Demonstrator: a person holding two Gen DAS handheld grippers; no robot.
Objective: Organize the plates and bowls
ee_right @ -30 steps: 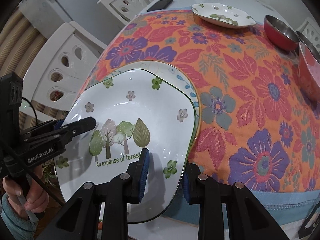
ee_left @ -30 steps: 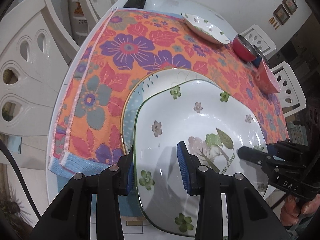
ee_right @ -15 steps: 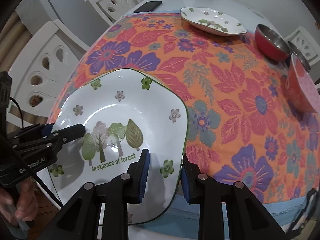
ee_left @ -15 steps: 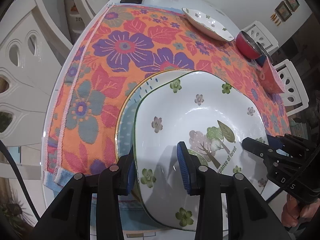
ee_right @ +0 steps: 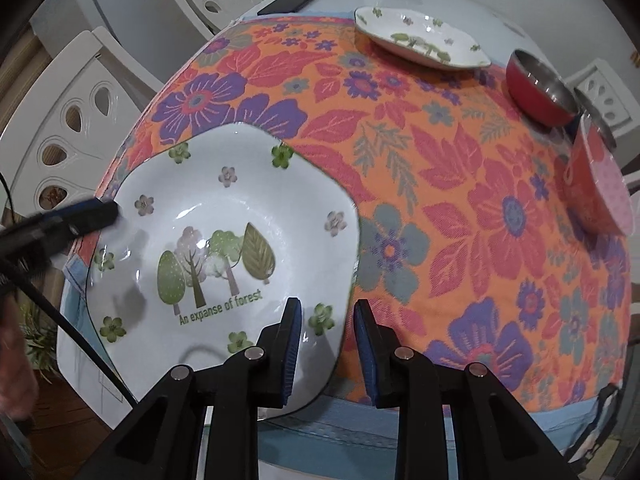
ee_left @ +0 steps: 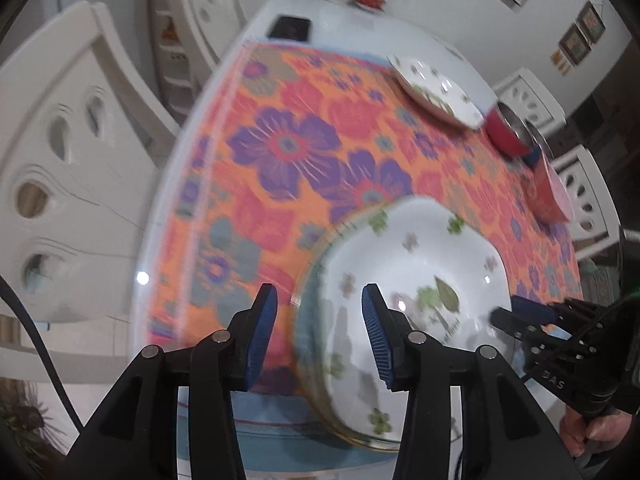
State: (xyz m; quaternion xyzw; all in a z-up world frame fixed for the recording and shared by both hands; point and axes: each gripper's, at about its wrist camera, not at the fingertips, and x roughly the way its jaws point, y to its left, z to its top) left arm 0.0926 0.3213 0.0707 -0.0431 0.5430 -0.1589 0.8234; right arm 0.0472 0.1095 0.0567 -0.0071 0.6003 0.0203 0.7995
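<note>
With both tools [ee_left: 316, 328] [ee_right: 326, 344] released around the plate [ee_right: 224, 232] rim, back straight out without nudging it.

Black hand-held gripper [ee_right: 324, 338], blue pads [ee_right: 291, 344], apparently ribbed.

White tree-printed plate [ee_right: 224, 248], orange floral cloth [ee_right: 460, 200]

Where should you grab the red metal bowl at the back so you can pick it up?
Grab the red metal bowl by its thin rim, coming down from above, one finger inside and one outside. Its open mouth faces up, and the near rim looks free. A pink-lined bowl sits close on its right.
</note>
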